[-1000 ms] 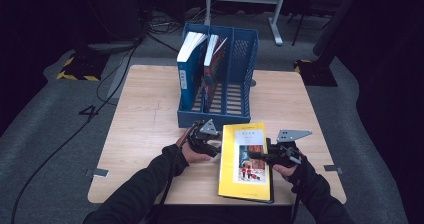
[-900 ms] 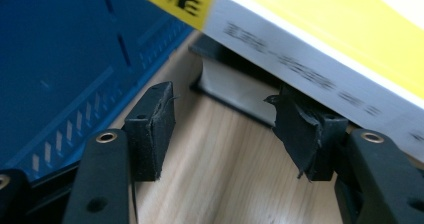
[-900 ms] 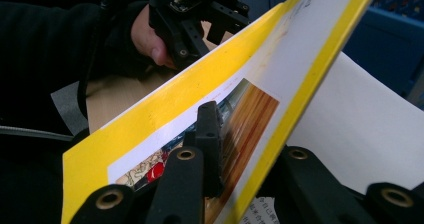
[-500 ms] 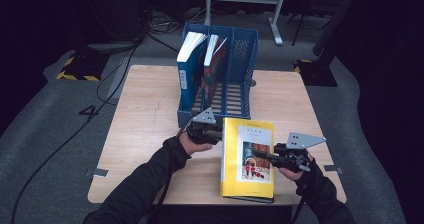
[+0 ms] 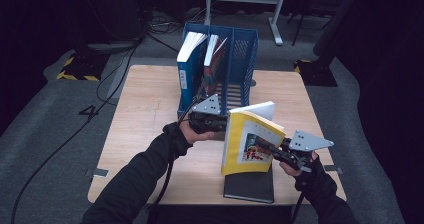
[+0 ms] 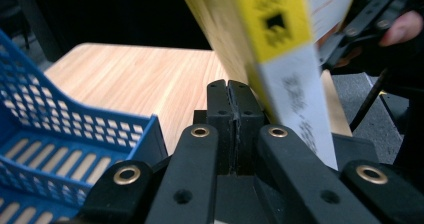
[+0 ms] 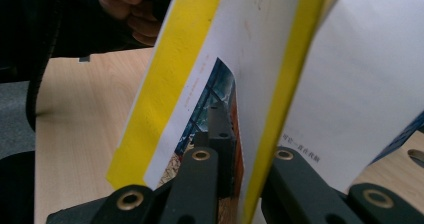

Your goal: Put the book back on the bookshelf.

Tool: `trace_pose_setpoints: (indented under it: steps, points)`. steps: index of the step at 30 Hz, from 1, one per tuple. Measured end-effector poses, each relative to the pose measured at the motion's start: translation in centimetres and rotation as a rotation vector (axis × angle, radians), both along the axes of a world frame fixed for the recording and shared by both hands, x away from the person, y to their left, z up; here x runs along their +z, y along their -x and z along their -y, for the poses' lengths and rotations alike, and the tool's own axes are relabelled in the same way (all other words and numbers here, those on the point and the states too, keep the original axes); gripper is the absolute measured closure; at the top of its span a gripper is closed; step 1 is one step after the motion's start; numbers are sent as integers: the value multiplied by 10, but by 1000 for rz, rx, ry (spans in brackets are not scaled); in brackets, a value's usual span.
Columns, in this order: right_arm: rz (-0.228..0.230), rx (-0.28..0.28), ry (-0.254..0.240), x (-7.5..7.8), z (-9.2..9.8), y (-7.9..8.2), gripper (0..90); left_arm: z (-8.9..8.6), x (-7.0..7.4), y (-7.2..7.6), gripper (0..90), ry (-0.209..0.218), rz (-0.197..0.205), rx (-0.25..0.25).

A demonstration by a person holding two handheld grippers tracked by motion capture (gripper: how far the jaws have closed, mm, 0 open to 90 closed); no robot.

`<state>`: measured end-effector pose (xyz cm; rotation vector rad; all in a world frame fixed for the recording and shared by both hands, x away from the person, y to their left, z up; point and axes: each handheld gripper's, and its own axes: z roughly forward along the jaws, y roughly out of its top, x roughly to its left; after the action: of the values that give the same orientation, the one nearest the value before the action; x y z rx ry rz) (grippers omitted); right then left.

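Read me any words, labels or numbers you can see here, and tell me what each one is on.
Nothing reads clearly.
Yellow book: print on the cover, spine and back, blurred in the high view and both gripper views.
Blue book in the blue file rack: spine marks too small to read.
Floor left of the table: a mark like "4", uncertain.

Light wood-grain surface (image 5: 145,114), rectangular, standing on grey carpeted floor (image 5: 45,149). Blue slotted file rack (image 5: 240,59) sits at far middle of surface, upright, open front facing person; two books standing in its left compartments. Dark flat book (image 5: 249,188) lies at near edge, right of centre, partly under lifted yellow book (image 5: 247,144), whose lower edge appears to rest on it. Left half and far right corner of surface bare. Small grey tab (image 5: 100,172) at near-left edge.
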<state>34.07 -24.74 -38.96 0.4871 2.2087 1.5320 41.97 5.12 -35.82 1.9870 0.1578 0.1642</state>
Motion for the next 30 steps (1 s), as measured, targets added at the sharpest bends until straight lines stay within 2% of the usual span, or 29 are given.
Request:
trace_pose_setpoints:
  steps: [3, 5, 6, 9, 11, 13, 16, 22, 25, 27, 29, 30]
  points:
    - [7, 4, -3, -1, -1, -1, 875, 1, 3, 6, 873, 3, 30, 7]
    - [7, 8, -5, -1, -1, 0, 875, 0, 2, 8, 839, 12, 35, 11]
    - [9, 13, -7, -1, 0, 1, 875, -1, 1, 11, 839, 17, 45, 30]
    - [21, 27, -5, -1, 1, 7, 873, -5, 0, 19, 746, 44, 58, 52]
    - [28, 37, -1, -2, 4, 10, 871, -8, -1, 25, 658, 57, 51, 73]
    - [31, 42, 1, -2, 5, 13, 872, -11, -1, 32, 611, 50, 71, 101]
    - [35, 55, 9, -2, 7, 17, 872, -15, -2, 39, 522, 39, 81, 121]
    - [45, 57, 22, -1, 7, 21, 873, -20, -3, 49, 458, 15, 95, 172]
    - [45, 65, 19, -2, 8, 23, 875, -23, -5, 52, 439, -14, 104, 186]
    - [53, 75, 23, -1, 8, 25, 876, -24, -7, 56, 433, -73, 123, 214]
    - [57, 79, 24, -1, 8, 26, 877, -25, -7, 58, 433, -78, 126, 215]
    - [58, 82, 23, 0, 8, 27, 877, -27, -8, 59, 431, -78, 113, 214]
